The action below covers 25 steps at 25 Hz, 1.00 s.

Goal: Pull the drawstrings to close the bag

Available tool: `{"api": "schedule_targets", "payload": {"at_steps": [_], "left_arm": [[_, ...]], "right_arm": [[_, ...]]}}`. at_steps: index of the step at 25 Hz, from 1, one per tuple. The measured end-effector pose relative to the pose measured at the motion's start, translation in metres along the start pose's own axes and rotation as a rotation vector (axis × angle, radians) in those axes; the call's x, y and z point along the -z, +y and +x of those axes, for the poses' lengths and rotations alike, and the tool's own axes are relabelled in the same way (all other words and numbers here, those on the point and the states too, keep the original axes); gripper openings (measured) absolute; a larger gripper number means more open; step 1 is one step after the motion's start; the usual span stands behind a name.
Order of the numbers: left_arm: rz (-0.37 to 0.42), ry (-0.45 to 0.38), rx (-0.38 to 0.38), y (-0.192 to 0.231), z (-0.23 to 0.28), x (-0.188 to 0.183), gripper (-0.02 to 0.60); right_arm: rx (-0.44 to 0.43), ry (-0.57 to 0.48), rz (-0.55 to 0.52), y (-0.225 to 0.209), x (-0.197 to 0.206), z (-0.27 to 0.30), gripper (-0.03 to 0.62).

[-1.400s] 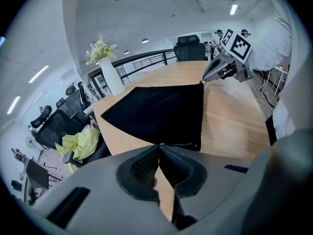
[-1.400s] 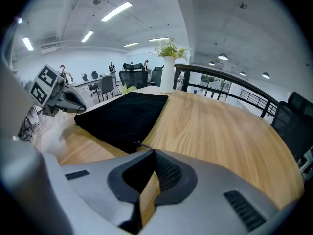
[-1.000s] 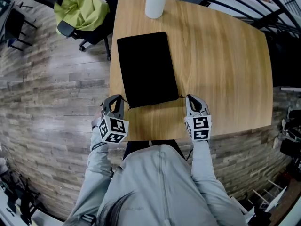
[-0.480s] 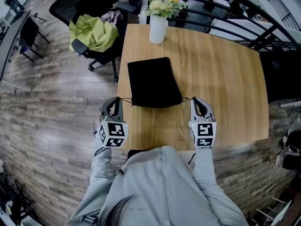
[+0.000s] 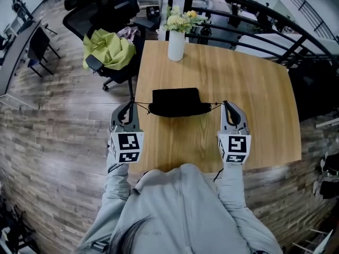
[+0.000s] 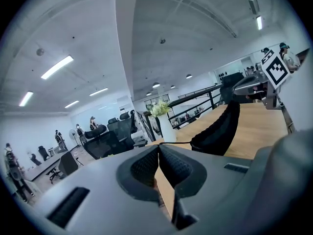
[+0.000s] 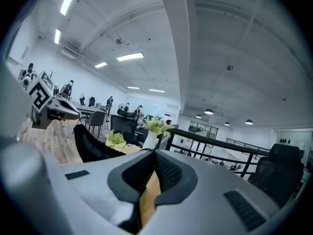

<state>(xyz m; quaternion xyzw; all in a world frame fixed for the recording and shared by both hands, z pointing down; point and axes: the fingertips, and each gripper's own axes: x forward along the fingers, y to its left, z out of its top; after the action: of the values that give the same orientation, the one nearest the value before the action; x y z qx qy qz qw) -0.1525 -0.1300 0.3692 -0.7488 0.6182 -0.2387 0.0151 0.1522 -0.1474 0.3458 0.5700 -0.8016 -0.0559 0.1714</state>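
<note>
A black drawstring bag (image 5: 176, 101) hangs by its gathered mouth between my two grippers, its far part trailing toward the wooden table (image 5: 259, 105). My left gripper (image 5: 128, 106) is shut on the left drawstring (image 5: 141, 105), and my right gripper (image 5: 226, 106) is shut on the right drawstring (image 5: 214, 105). In the left gripper view the cord (image 6: 178, 142) runs taut from the closed left gripper (image 6: 158, 148) to the bag (image 6: 220, 131). In the right gripper view the bag (image 7: 93, 146) sits left of the closed right gripper (image 7: 154, 153).
A white vase with flowers (image 5: 176, 44) stands at the table's far edge. An office chair with a green cloth (image 5: 108, 52) is beyond the far left corner. A black railing (image 5: 254, 15) runs behind the table. Wooden floor surrounds it.
Both grippers have risen with the cords. The bag, flat on the table a second ago, has been lifted by its mouth, which has drawn narrower.
</note>
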Motion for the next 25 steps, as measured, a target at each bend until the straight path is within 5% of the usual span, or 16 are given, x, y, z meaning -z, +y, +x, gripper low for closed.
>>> {"api": "schedule_targets", "payload": {"at_steps": [25], "left_arm": [[-0.105,-0.027,-0.212,0.057,0.007,0.000,0.028]], "right_arm": [[0.170,0.014,-0.042,-0.034,-0.003,-0.020,0.023]]}}
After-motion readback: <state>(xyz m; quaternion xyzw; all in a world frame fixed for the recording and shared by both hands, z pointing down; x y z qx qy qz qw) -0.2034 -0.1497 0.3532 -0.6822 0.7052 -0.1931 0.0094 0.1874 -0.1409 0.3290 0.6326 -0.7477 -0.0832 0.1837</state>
